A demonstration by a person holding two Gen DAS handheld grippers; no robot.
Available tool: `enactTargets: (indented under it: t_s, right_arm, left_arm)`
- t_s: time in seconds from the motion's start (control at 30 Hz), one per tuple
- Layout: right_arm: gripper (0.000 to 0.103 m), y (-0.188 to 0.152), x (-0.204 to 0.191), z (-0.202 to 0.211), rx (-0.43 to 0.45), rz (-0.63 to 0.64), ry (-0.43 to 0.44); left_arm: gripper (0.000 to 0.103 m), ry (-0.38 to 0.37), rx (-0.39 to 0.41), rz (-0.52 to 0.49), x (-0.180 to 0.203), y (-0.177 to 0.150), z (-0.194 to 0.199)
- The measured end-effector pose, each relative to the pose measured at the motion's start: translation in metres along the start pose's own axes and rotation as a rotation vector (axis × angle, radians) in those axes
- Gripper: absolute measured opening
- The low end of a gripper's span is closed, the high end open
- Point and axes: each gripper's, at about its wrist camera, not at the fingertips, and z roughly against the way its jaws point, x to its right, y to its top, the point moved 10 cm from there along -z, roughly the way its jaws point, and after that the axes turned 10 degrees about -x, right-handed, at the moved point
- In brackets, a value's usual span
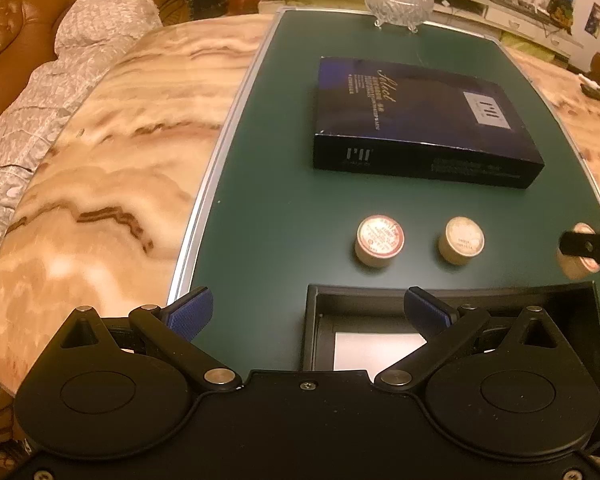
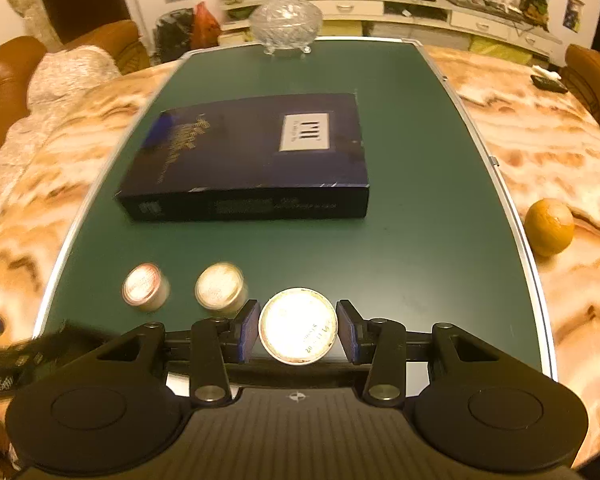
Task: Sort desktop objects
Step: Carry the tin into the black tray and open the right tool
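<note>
- My right hand-held gripper has its blue pads on both sides of a small round jar, above the green mat at its near edge.
- My left hand-held gripper is spread wide, nothing in it, above the open black tray.
- Two more jars, red-lidded and pale-lidded, stand side by side on the mat.
- Dark blue box lies flat behind them.
- Orange sits on the marble worktop, off the mat.

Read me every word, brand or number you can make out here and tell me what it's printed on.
"Select": gold script on the lid of the dark blue box.
White label on that lid: bar-like logo, wording too small.
Box front edge: print blurred.
Held can in the right gripper: digits, partly "20", otherwise unreadable.
Two small cans: lid print too blurred.
</note>
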Motion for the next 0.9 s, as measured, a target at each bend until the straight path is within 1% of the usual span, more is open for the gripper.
enactTargets:
  t_s: [0.1, 0.17, 0.23, 0.43, 0.7, 0.9]
  right_arm:
    - [0.045, -0.018, -0.006, 0.01, -0.005, 0.02, 0.004]
    - [0.045, -0.031, -0.009, 0.011, -0.015, 0.034, -0.011]
    - [0.045, -0.043, -0.011, 0.009, -0.029, 0.051, -0.035]
    - [0.045, -0.071, -0.011, -0.006, -0.091, 0.05, -0.064]
    - [0.045, -0.086, -0.009, -0.023, -0.126, 0.062, -0.116]
    - [0.045, -0.091, -0.005, -0.034, -0.148, 0.048, -0.114]
  left_arm:
    - [0.103, -0.008, -0.003, 0.004, -0.002, -0.007, 0.002]
    - [0.103, -0.013, -0.009, 0.004, -0.002, -0.012, 0.002]
    - [0.103, -0.016, -0.014, 0.003, -0.003, -0.017, 0.002]
    - [0.103, -0.025, -0.018, 0.003, -0.006, -0.027, 0.005]
    - [0.103, -0.029, -0.016, 0.003, -0.007, -0.031, 0.006]
    - [0.103, -0.028, -0.022, 0.003, -0.007, -0.032, 0.003]
